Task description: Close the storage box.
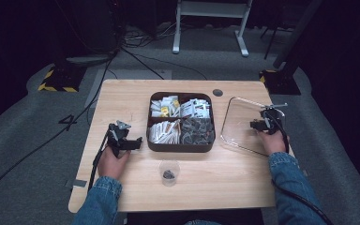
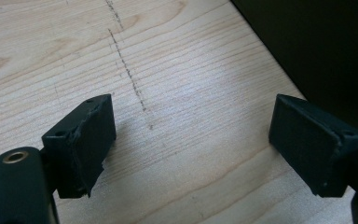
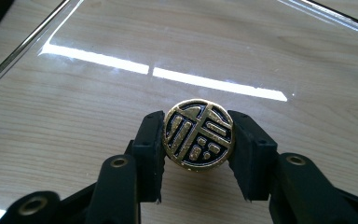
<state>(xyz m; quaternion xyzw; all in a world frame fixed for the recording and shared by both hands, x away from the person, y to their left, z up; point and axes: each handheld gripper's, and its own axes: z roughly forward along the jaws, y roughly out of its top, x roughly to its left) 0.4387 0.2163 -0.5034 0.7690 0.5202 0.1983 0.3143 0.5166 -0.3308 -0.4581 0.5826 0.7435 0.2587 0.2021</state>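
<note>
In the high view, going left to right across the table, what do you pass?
Left claw → small clear cup → dark compartment tray → clear lid → right claw, clamped on a round knob.

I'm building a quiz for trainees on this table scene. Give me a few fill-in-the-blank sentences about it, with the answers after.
1. The right gripper is shut on a round gold-and-black ____.
2. The clear lid lies to the ____ of the brown tray in the high view.
3. The brown tray is divided into ____ compartments.
4. The left gripper has its jaws ____ over the bare table.

Missing words: knob; right; four; open
</note>
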